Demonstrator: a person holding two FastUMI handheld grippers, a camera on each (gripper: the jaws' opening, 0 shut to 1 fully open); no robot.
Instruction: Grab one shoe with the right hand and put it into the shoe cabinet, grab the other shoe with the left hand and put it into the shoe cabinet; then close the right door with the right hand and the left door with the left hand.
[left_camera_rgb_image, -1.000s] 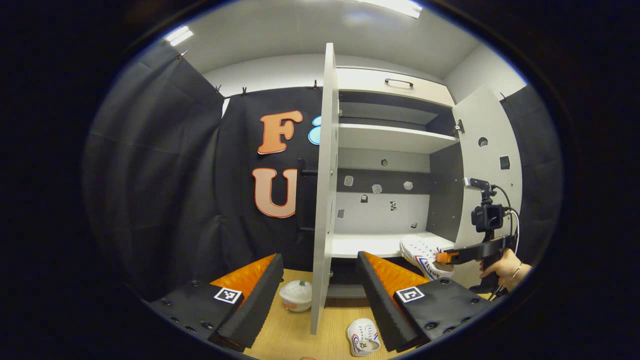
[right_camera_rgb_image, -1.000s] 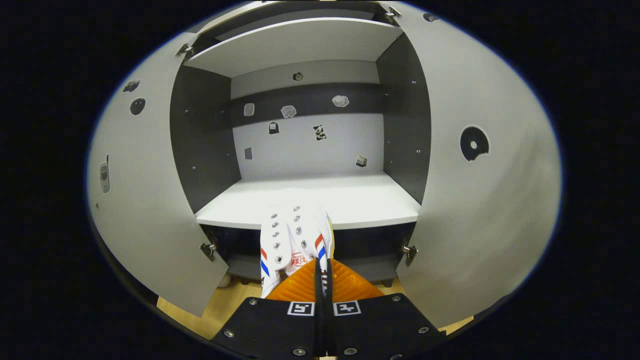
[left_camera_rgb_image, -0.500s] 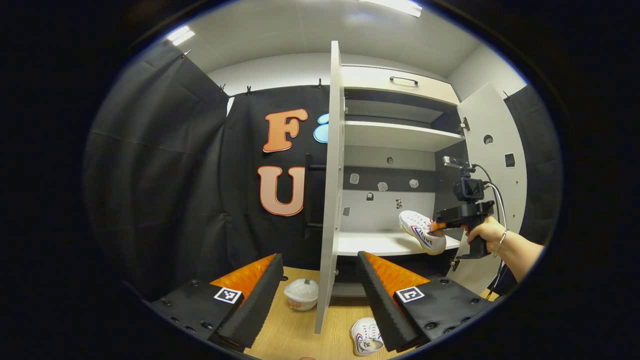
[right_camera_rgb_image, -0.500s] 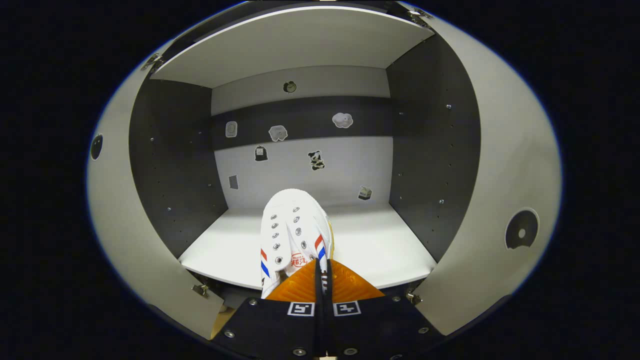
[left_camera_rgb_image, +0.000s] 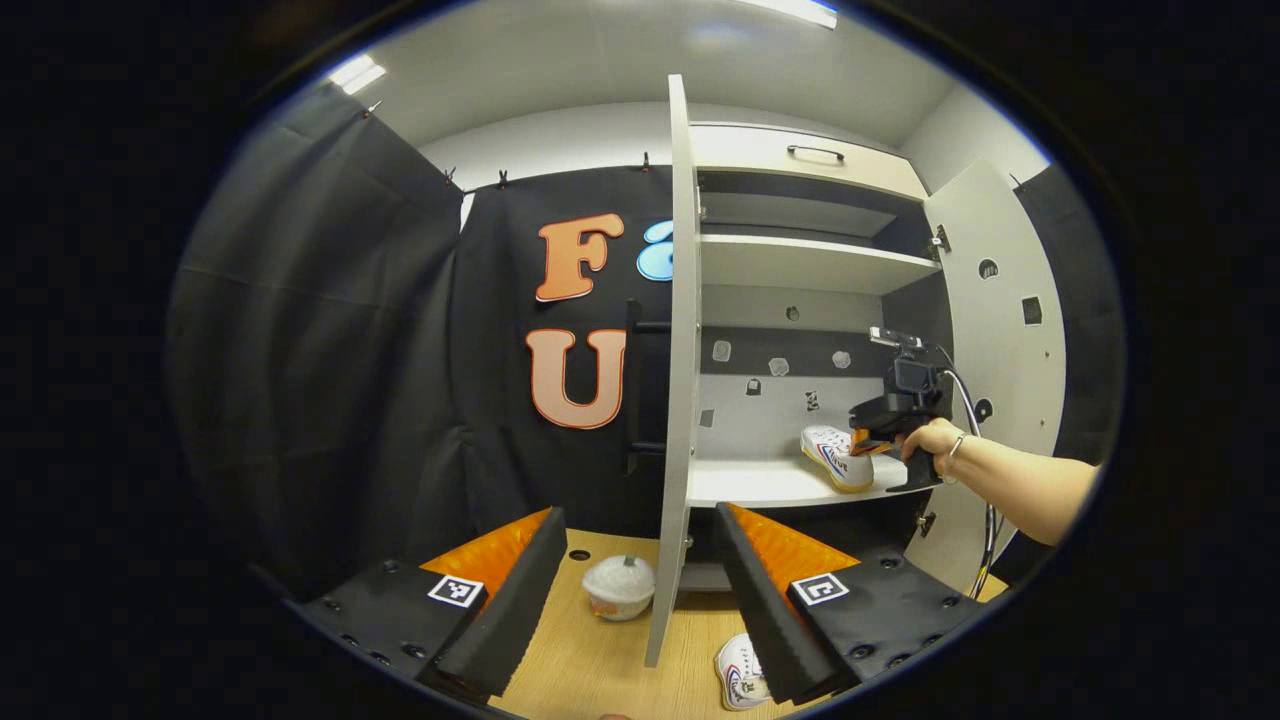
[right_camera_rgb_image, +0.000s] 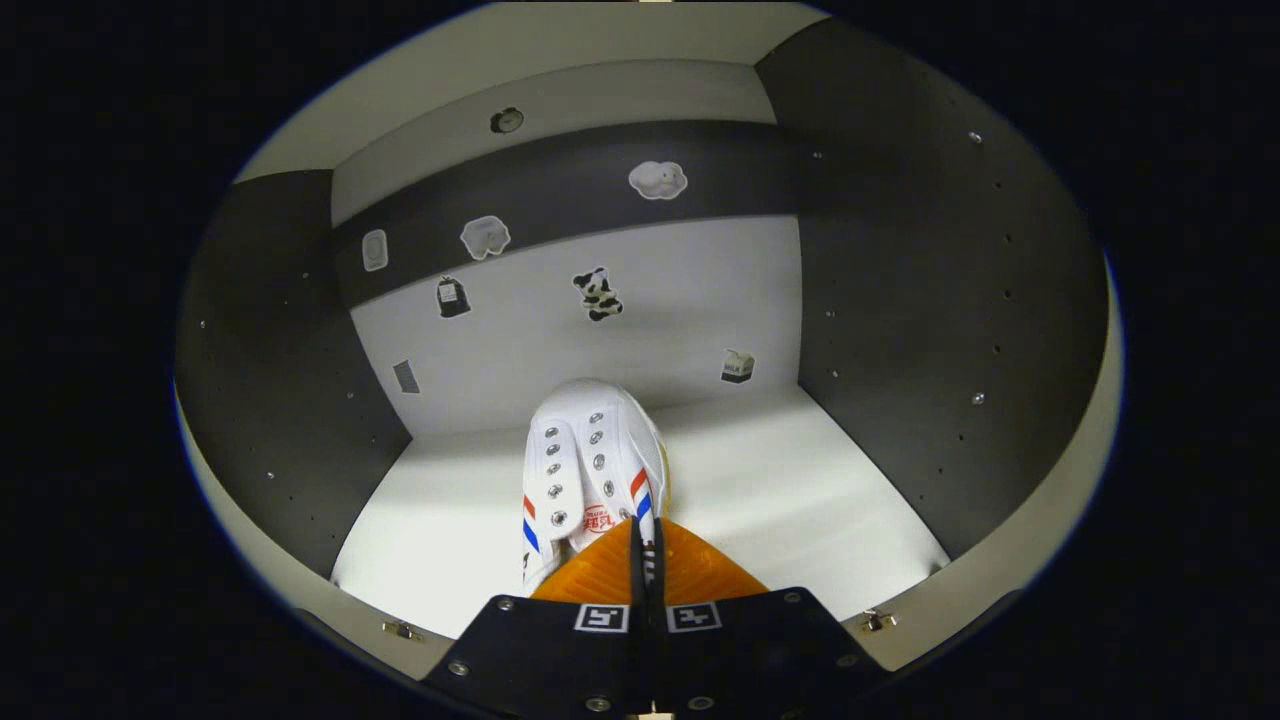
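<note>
My right gripper (right_camera_rgb_image: 644, 535) is shut on the heel of a white shoe (right_camera_rgb_image: 590, 470) with red and blue stripes, holding it over the cabinet's lower shelf (right_camera_rgb_image: 800, 510), toe toward the back wall. In the left gripper view that shoe (left_camera_rgb_image: 832, 455) and the right gripper (left_camera_rgb_image: 868, 443) sit inside the cabinet above the shelf (left_camera_rgb_image: 760, 482), with a hand (left_camera_rgb_image: 925, 440) behind them. My left gripper (left_camera_rgb_image: 640, 560) is open and holds nothing. The second white shoe (left_camera_rgb_image: 740, 672) lies on the wooden floor (left_camera_rgb_image: 590, 670), partly hidden behind my left gripper's finger. Both doors stand open.
The left door (left_camera_rgb_image: 678, 350) stands edge-on between my left fingers. The right door (left_camera_rgb_image: 1000, 330) is swung wide. A white lidded bowl (left_camera_rgb_image: 620, 588) sits on the floor by the cabinet's base. An upper shelf (left_camera_rgb_image: 810, 262) and a drawer with a handle (left_camera_rgb_image: 815, 152) are above.
My right gripper has carried the shoe up from the cabinet's front edge and forward into the lower compartment. My left gripper has shifted slightly left and stays open.
</note>
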